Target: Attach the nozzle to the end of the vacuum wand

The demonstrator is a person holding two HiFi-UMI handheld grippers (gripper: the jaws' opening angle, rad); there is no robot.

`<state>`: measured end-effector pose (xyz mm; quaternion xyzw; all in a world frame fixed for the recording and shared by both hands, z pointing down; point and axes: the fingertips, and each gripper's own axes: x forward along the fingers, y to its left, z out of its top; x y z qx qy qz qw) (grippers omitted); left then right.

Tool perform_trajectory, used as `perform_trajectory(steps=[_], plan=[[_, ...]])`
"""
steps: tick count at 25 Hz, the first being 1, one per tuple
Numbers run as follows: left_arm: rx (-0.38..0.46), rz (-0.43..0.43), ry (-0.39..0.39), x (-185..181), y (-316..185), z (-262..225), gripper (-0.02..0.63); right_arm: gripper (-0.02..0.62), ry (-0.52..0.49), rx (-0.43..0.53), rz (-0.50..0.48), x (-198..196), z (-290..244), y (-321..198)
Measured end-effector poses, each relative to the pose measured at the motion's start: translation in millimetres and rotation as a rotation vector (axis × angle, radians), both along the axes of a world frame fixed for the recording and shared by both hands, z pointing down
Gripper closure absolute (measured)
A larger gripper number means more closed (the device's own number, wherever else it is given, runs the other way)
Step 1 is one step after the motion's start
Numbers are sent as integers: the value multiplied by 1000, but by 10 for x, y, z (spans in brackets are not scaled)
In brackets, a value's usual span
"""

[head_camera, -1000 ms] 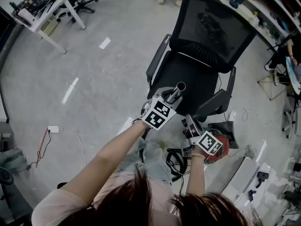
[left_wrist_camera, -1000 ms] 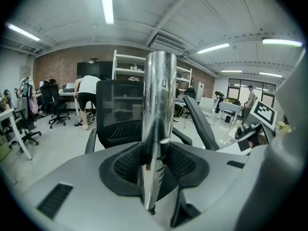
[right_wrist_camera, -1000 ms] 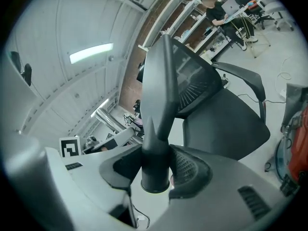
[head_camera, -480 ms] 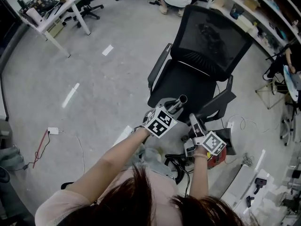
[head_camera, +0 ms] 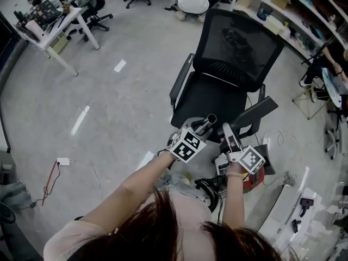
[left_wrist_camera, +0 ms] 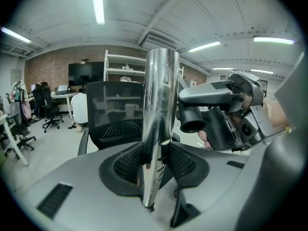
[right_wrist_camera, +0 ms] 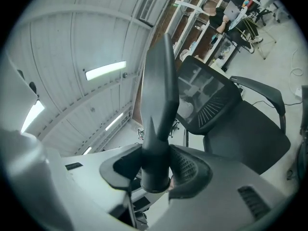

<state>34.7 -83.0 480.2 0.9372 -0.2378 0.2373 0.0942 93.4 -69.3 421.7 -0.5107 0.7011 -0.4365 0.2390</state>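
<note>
Nozzle in right gripper, near wand end

Grey floor, black mesh office chair, shelves apparently behind it.

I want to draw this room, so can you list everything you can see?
vacuum wand: one, silver, upright in the left jaws
nozzle: one, dark grey, in the right jaws, not on the vacuum wand
office chair: one, black, straight ahead
table: one, white, far left
plug adapter: one, white, on the floor at left
left hand-held gripper: one, grey, shut on the vacuum wand
right hand-held gripper: one, grey, shut on the nozzle
</note>
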Motion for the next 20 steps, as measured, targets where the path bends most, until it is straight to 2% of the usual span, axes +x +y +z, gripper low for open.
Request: perform_trajectory(steps=[20], plan=[[-17,75,20,-42,54,-15,453,417,-53,101,84,-117,-478,-227]])
